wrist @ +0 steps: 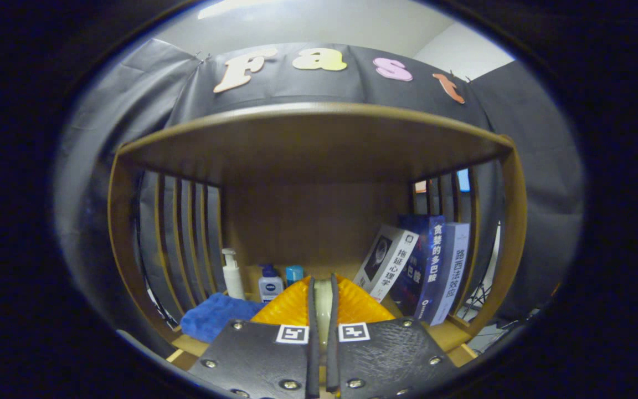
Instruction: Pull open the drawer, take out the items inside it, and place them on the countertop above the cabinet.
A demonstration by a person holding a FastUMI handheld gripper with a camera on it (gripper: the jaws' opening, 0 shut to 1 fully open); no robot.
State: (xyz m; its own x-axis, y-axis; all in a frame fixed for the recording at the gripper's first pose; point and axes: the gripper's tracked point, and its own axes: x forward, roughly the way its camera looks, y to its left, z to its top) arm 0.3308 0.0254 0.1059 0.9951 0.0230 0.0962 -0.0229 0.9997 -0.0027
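My gripper [323, 281] is held up at the level of the wooden countertop [452, 332], inside the open shelf frame. Its two fingers stand close together, and a narrow pale item [323, 305] is pinched in the slim gap between them. I cannot tell what the item is, because most of it is hidden by the fingers. Just beyond the fingertips, on the countertop, stand a white pump bottle [233, 274], a small white bottle with a blue cap [270, 285] and a small blue-capped container [294, 273]. A blue cloth [214, 316] lies left of the fingers.
Several books [424, 271] lean against the slatted right side [482, 221] of the shelf. The wooden back panel [319, 221] closes the far end. A top board [313, 138] spans overhead. Vertical slats [180, 233] form the left side.
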